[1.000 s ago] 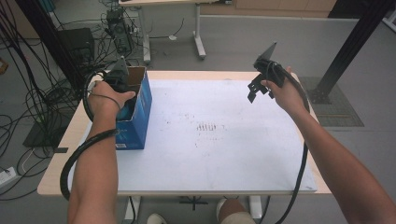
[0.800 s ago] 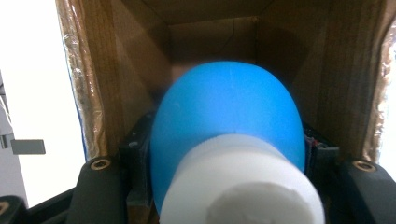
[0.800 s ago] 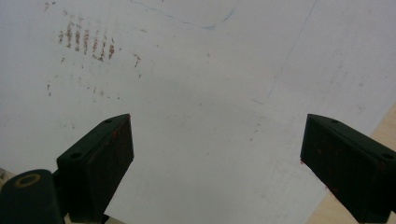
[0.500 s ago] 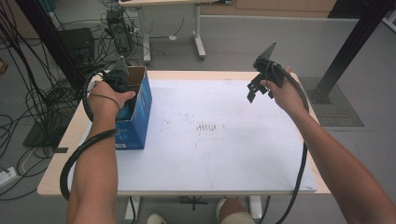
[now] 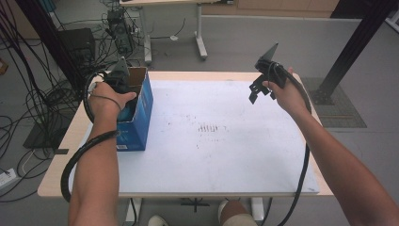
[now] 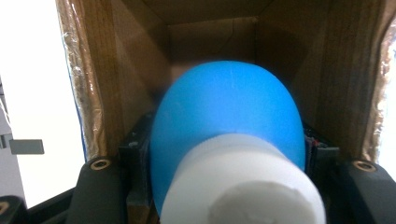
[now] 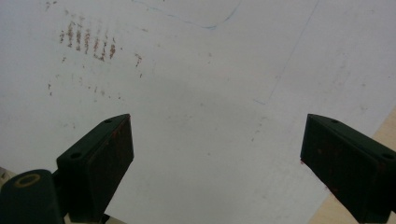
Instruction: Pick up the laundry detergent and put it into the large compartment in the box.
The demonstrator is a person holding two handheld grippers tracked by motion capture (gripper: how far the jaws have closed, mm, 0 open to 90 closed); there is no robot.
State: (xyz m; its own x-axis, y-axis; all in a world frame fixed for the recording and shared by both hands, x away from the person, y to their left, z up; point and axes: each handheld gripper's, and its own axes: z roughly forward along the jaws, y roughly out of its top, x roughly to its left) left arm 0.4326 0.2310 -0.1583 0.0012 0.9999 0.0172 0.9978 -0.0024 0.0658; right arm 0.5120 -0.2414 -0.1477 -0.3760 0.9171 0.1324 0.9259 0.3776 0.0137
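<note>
Across wooden table [image 5: 56,179], white sheet [image 5: 211,160], brown smudges [image 5: 209,128], grey floor [image 5: 235,42], cables [image 5: 28,103]

A pale wooden counter [image 5: 56,176] carries a large white sheet [image 5: 211,160] that covers nearly all its top and bears a patch of small brownish marks [image 5: 210,127] near the middle, while an open blue cardboard box [image 5: 137,123] stands at its left edge.
</note>
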